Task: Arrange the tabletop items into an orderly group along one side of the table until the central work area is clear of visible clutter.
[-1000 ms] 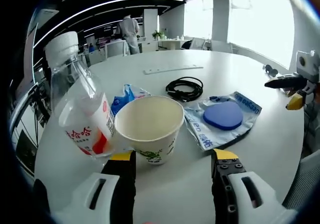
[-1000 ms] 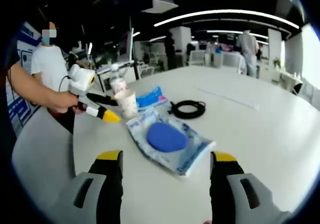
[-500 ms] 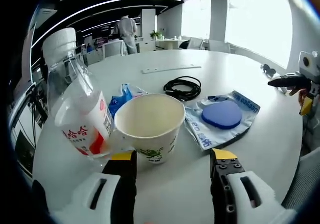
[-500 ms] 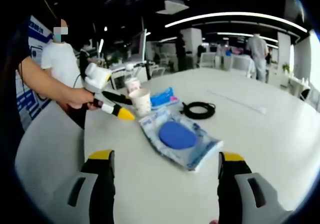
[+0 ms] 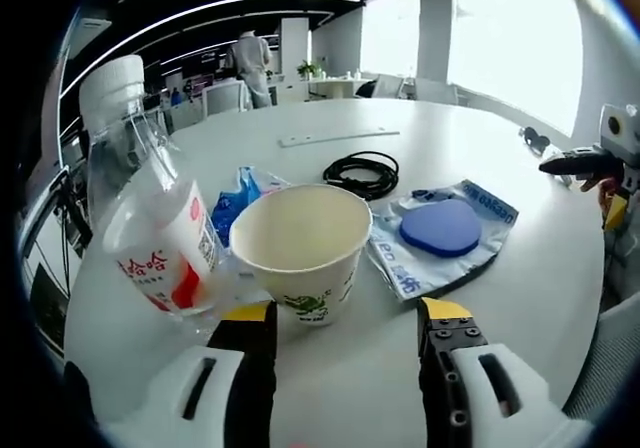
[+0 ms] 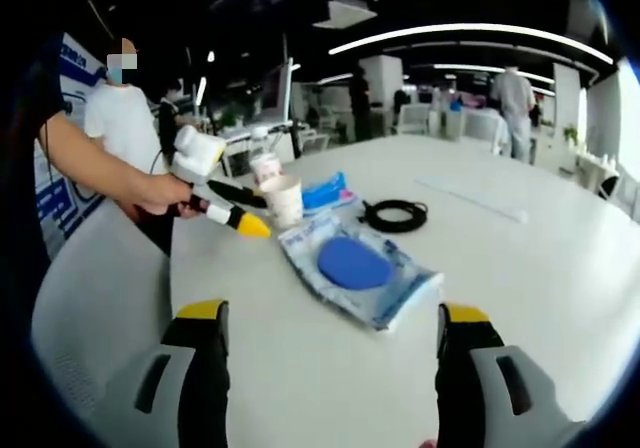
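On the counter (image 5: 520,298), barely begun: paper cup (image 5: 300,248) just ahead of wide-open left gripper (image 5: 345,316), bottle (image 5: 150,228) touching it, cable (image 5: 362,174) and blue pouch (image 5: 445,233) mid-surface, right gripper (image 6: 335,318) spread apart, empty.

You are in an open-plan office: beyond your jaws the big round white table (image 5: 330,143) gives way to rows of white desks and chairs (image 6: 440,118), long ceiling strip lights (image 6: 460,30), tall bright windows (image 5: 510,48) and people standing at distant workstations (image 5: 250,58).
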Demonstrator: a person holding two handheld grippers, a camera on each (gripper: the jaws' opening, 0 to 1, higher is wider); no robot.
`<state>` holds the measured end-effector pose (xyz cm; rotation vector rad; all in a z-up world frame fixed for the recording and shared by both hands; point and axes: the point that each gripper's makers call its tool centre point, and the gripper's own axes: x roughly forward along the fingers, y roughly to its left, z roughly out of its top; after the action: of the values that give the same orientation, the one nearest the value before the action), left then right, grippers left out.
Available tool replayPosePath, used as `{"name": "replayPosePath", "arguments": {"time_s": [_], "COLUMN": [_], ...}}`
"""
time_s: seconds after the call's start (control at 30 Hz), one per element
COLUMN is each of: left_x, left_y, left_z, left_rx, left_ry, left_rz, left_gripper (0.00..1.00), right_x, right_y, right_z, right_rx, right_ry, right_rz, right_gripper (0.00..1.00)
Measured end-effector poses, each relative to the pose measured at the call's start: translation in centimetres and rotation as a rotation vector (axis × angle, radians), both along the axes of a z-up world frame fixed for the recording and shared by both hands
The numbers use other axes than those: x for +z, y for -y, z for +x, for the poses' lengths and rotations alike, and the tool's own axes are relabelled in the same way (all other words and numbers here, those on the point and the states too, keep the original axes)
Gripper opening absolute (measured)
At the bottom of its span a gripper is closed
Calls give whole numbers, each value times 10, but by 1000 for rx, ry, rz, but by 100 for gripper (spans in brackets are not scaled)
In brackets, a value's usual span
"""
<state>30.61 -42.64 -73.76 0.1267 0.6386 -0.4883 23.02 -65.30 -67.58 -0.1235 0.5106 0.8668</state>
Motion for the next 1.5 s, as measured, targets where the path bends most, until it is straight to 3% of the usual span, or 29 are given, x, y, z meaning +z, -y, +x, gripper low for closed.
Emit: {"name": "replayPosePath", "arguments": {"time_s": [0.83, 1.5], "left_x": [-2, 18], "left_y": [-1, -10], "left_z": [-10, -30], "left_rx": [-7, -61], "left_ry": [-12, 7], "left_rz": [6, 18], "left_gripper": [56, 54], "right_x": [3, 31], "right_y": [5, -19], "right_z": [7, 30], "right_rx": [-21, 21], "right_ry": [4, 56], "right_rz": [12, 15], "right_gripper": [82, 76]}}
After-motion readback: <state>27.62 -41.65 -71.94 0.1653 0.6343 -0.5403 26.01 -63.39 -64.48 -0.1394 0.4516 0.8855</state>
